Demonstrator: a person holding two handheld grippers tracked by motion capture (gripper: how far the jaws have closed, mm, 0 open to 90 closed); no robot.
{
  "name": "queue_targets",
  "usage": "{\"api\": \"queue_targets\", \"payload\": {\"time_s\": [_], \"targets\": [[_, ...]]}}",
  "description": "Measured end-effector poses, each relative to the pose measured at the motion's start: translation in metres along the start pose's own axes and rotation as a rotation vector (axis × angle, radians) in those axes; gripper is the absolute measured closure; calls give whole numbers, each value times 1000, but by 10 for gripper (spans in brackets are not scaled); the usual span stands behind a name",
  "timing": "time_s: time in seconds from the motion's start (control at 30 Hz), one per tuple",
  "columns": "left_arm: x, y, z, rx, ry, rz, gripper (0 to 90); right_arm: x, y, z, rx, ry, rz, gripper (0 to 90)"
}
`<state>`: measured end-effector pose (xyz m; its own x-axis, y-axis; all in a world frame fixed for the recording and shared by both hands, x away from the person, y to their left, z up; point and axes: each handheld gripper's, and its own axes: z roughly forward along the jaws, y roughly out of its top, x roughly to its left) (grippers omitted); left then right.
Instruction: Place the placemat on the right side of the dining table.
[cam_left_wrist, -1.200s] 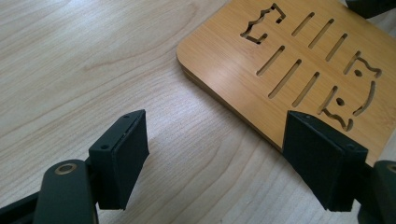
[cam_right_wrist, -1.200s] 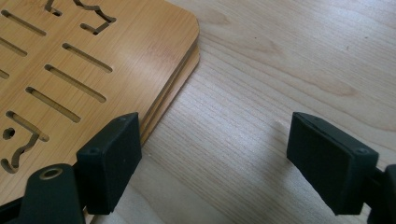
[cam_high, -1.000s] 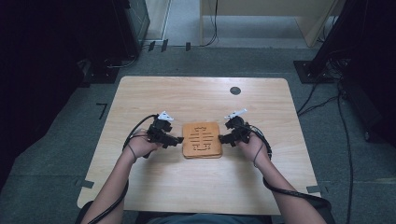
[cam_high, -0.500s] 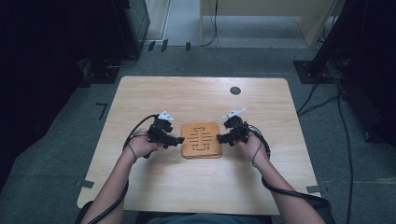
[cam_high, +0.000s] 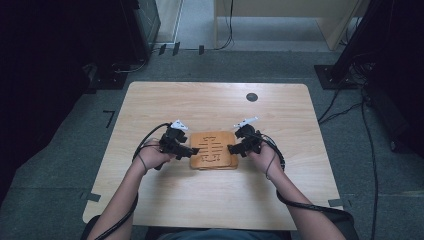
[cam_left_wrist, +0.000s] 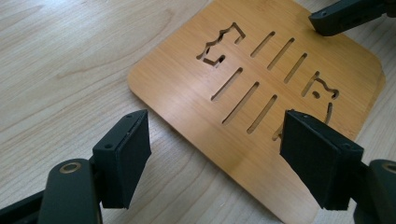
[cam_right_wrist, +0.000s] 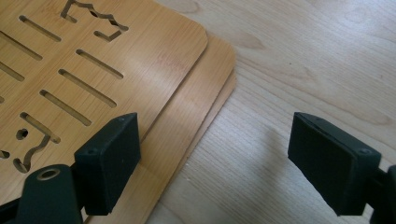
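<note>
Over the preceding second the right tool (cam_high: 239, 148) had edged inward to the right edge of the bamboo trivet stack (cam_high: 214, 150), while the left tool (cam_high: 188, 150) kept its station at the left edge; a two-sided grasp appeared imminent. Both tools stood spread, pinching nothing. The stack lay flat near the middle of the bench (cam_high: 210, 107) (the right gripper view showed three slightly offset layers). The top trivet (cam_left_wrist: 261, 70) carried cut slots and a glossy honey finish.

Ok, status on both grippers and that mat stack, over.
Left gripper open, straddling the stack's near corner. Right gripper open at the opposite edge. Bamboo mats stacked flat, slightly offset, ungripped. Nothing in the way.
</note>
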<state>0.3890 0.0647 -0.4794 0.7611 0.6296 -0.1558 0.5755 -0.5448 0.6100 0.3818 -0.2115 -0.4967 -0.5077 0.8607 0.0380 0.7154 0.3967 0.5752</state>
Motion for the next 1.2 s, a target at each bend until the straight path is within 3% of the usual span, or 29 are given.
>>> {"api": "queue_targets", "payload": {"time_s": [0.57,1.0,1.2], "targets": [[-4,0,3,6,-1,19,235,13,3,4,-3,2,3,149],[-5,-1,5,19,-4,27,235,13,5,3,-4,8,-4,147],[-5,-5,6,33,-1,17,235,10,7,-1,4,17,31,148]]}}
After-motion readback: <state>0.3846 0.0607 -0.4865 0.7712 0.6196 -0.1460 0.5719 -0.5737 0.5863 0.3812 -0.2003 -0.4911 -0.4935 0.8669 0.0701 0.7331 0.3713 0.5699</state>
